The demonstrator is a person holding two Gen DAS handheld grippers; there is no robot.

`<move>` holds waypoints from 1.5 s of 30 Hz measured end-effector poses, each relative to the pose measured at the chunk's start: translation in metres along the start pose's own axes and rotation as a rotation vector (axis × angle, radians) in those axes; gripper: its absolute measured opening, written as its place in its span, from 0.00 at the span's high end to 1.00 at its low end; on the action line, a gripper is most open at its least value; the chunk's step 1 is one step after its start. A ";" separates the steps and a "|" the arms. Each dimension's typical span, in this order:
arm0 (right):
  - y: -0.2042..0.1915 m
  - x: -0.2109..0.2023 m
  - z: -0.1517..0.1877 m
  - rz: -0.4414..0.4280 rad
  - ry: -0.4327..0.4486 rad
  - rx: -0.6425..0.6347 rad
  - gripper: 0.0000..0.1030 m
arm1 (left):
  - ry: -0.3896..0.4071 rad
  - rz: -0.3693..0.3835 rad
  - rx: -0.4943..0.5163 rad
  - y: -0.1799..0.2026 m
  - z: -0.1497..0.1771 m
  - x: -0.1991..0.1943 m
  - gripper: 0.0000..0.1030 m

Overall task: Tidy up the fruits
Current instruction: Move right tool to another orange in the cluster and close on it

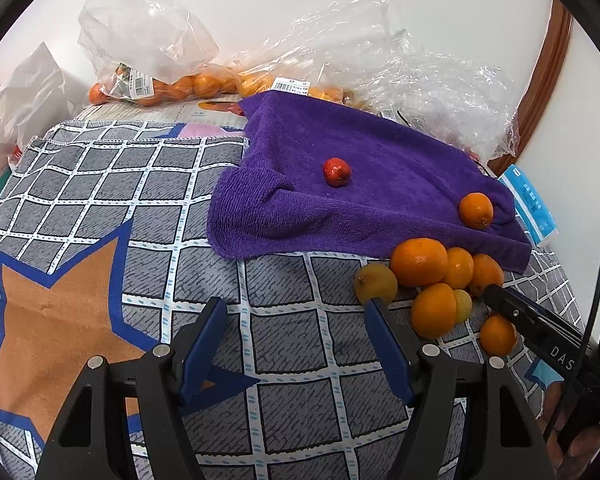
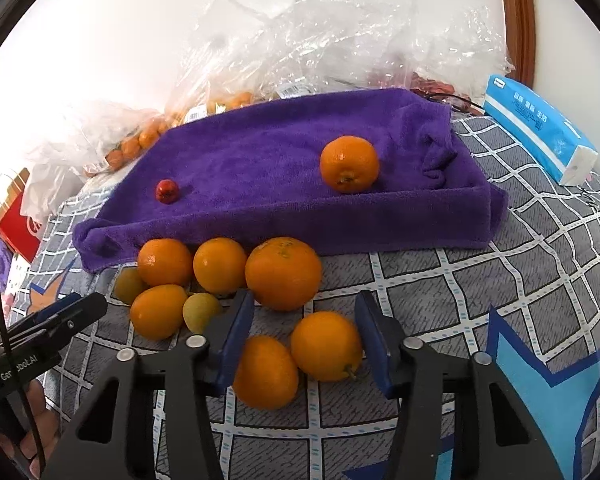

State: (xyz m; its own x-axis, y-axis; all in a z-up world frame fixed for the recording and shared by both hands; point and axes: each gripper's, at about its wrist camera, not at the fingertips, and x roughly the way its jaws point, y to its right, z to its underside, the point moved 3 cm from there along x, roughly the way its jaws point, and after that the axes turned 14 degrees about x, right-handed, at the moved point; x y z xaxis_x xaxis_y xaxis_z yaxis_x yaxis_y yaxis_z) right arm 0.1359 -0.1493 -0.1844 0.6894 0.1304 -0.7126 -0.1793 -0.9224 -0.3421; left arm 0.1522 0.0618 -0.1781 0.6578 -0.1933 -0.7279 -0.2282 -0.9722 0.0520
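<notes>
My right gripper [image 2: 305,322] has its jaws closing around two oranges [image 2: 296,360] low in the frame's centre — neither pad clearly pressing yet — while my left gripper [image 1: 296,320] hangs open, empty, further off.

Both wrist views angled down, close over the bed, sharing purple towel [image 1: 380,184] and orange pile [image 2: 220,280]

home | patterned bedspread [image 1: 100,184] | bagged oranges [image 1: 172,88] | tissue pack [image 2: 540,136]
</notes>
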 end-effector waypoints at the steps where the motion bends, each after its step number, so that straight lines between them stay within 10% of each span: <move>1: 0.000 0.000 0.001 -0.013 -0.010 0.003 0.65 | -0.001 -0.001 0.001 0.000 0.000 0.000 0.33; 10: 0.004 0.005 -0.003 0.009 -0.022 0.032 0.54 | -0.002 -0.002 0.006 0.001 0.001 0.000 0.33; 15: 0.002 0.005 -0.001 0.014 -0.016 0.015 0.71 | -0.003 -0.004 0.011 0.002 0.002 0.000 0.33; 45: 0.017 -0.014 0.011 0.028 -0.017 0.004 0.62 | 0.013 0.027 -0.019 0.000 0.002 -0.003 0.33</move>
State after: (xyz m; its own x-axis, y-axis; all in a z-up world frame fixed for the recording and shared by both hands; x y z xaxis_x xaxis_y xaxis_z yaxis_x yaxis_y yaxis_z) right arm 0.1152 -0.1622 -0.1870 0.6722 0.1102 -0.7321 -0.2016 -0.9243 -0.3242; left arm 0.1487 0.0630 -0.1774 0.6608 -0.2215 -0.7171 -0.2329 -0.9688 0.0847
